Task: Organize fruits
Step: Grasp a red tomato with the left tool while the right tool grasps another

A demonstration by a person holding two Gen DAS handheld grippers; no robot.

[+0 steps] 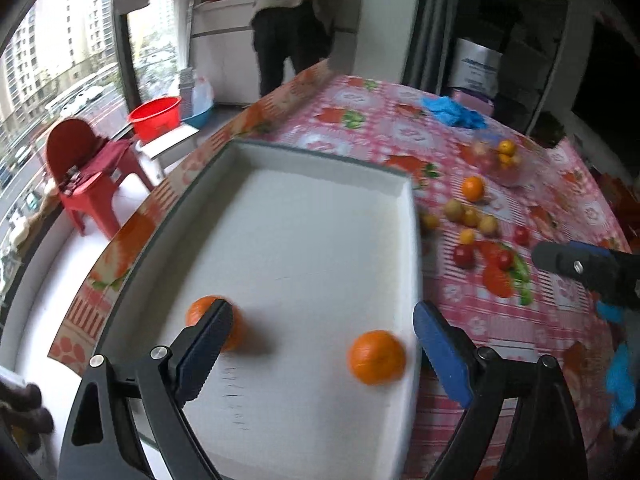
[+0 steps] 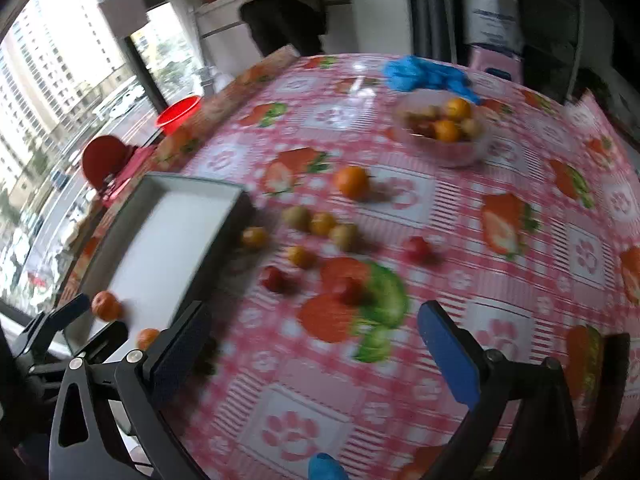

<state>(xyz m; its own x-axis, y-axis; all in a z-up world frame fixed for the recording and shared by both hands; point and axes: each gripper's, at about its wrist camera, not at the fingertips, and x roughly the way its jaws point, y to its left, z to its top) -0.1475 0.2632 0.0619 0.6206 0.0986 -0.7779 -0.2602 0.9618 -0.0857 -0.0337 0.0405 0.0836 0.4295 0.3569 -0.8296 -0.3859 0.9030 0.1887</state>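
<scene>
A white tray [image 1: 280,152] lies at the table's left edge with two oranges in it. One orange [image 1: 376,357] rests near the tray's right wall, the other orange [image 1: 200,312] sits partly behind my left finger. My left gripper [image 1: 324,322] hangs open above the tray, touching neither fruit. My right gripper [image 2: 314,322] stands open over the tablecloth, nothing between its fingers. A loose orange [image 2: 352,182], several small yellow, green and red fruits [image 2: 322,224] and a clear bowl of fruit [image 2: 444,128] lie beyond it. The tray [image 2: 132,216] shows at its left.
A pink checked tablecloth [image 2: 520,184] with fruit prints covers the round table. Blue gloves [image 2: 424,74] lie at the far side. A person stands at a counter behind the table [image 1: 296,28]. A red chair [image 1: 84,176] and red basin [image 1: 156,116] stand by the window.
</scene>
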